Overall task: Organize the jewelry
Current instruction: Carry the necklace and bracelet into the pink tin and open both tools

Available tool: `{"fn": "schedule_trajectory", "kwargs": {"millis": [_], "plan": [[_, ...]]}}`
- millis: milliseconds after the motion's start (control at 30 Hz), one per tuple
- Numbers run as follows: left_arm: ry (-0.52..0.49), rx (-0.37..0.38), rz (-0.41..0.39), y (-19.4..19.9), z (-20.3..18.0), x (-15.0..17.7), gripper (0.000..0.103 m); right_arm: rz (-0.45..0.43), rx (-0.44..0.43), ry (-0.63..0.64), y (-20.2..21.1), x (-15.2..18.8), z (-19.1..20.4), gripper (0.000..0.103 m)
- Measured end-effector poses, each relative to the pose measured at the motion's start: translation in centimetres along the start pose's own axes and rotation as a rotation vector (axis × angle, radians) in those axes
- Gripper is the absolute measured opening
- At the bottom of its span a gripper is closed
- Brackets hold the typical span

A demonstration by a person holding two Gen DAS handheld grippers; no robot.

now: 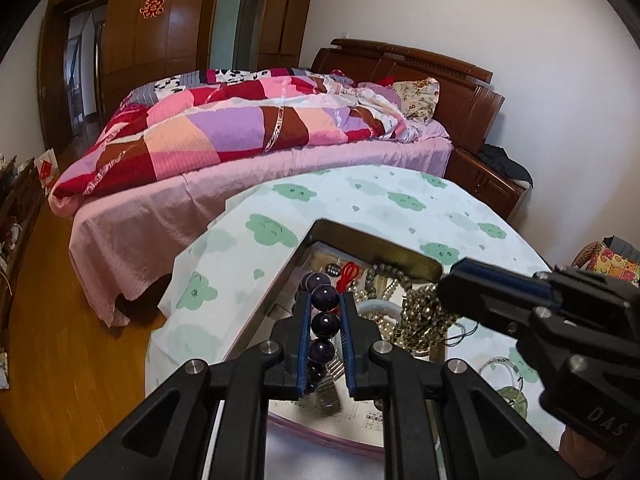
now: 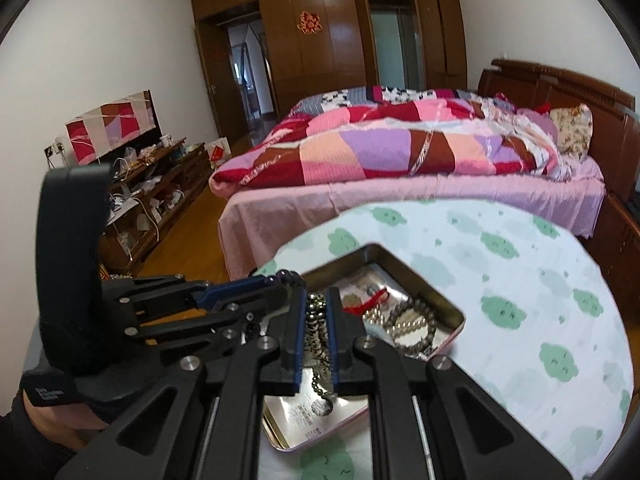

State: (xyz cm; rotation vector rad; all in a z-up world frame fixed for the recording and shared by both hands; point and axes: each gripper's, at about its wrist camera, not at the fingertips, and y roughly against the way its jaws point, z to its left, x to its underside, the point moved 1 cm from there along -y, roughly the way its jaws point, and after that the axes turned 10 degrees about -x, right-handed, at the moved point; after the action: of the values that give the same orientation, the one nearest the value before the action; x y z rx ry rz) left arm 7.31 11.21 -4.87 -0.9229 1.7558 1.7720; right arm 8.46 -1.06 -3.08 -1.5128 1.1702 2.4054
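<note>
My left gripper is shut on a bracelet of large dark purple beads, which runs up between its blue pads above an open metal tin. My right gripper is shut on a strand of small brassy beads that hangs down over the same tin. In the left wrist view the right gripper comes in from the right with the bunched brassy strand under its tip. In the right wrist view the left gripper reaches in from the left. The tin holds grey bead bracelets, a red cord and a white bangle.
The tin rests on a round table with a white cloth printed with green clouds. A clear bangle lies on the cloth to the right. Beyond the table stands a bed with a patchwork quilt. A low wooden shelf unit lines the left wall.
</note>
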Motion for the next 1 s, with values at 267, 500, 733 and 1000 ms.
{"fn": "schedule_trajectory", "kwargs": {"millis": [267, 500, 733, 1000], "plan": [[-0.006, 0.005, 0.038, -1.3, -0.3, 0.8, 0.014, 0.055, 0.008, -0.029, -1.4, 1.4, -0.8, 0.012], [-0.024, 0.008, 0.059, -2.0, -0.6, 1.3, 0.014, 0.099, 0.020, -0.038, -2.5, 2.4, -1.1, 0.012], [-0.032, 0.017, 0.081, -2.7, -1.1, 1.7, 0.014, 0.129, 0.030, -0.043, -3.1, 3.2, -1.5, 0.012], [-0.041, 0.012, 0.093, -3.0, -1.2, 1.9, 0.014, 0.144, 0.039, -0.039, -3.4, 3.4, -1.6, 0.012]]}}
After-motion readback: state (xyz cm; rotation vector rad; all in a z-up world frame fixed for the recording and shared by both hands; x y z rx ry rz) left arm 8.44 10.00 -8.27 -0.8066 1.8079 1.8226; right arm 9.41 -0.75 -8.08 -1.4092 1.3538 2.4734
